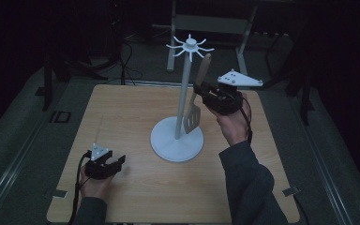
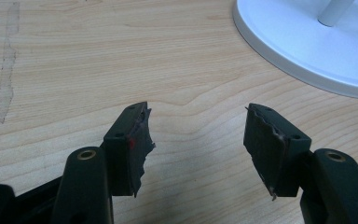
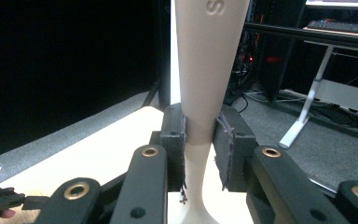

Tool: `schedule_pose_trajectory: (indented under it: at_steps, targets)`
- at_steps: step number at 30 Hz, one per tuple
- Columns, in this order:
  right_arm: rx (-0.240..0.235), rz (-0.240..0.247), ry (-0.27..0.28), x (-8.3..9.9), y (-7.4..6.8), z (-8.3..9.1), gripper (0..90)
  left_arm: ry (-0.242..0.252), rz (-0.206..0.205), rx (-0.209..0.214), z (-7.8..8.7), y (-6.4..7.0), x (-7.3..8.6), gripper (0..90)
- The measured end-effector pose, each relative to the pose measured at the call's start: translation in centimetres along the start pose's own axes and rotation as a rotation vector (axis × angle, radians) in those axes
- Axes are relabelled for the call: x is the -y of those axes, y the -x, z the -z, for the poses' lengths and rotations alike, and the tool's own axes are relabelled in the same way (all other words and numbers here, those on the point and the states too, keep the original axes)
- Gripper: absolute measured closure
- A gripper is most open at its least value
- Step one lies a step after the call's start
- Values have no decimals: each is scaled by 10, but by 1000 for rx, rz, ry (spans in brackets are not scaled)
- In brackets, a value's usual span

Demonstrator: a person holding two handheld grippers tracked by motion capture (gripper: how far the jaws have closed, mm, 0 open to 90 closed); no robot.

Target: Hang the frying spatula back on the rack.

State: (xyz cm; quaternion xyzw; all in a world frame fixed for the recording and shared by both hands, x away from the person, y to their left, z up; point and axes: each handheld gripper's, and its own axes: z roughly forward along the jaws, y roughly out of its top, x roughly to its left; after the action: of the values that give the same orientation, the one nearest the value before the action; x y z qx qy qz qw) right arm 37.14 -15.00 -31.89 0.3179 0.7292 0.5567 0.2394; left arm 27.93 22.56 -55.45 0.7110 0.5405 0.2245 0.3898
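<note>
At about one o'clock from the table's centre, just right of the stand's pole, the spatula (image 1: 196,101) hangs upright, slotted blade down and pale handle up toward the hooks; the right gripper (image 1: 200,92) has its jaws clamped on the handle's narrow waist, which the right gripper view shows pinched between the pads (image 3: 227,147). Its handle tip sits just below the hook crown (image 1: 190,47) at twelve o'clock — near, not yet on a prong; whether the tip has a hanging hole I cannot tell. My worry is the lift: the handle tapers, so a loose squeeze could let it slide down through the pads; a sideways nudge against the pole (image 1: 183,96) might rock the white stand (image 1: 176,140), since nothing braces its base. The left gripper (image 1: 115,164) rests low at seven o'clock on the wooden table (image 1: 122,117), jaws spread wide and empty, well apart from the base — too far, I judge, to steady it quickly.
</note>
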Motion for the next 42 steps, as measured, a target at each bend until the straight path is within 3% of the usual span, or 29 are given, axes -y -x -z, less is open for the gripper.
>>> schedule_pose_trajectory:
  at_steps: [42]
  targets:
    - [4,-9,-31,0,-2,-18,744,0,-4,1,0,0,0,408]
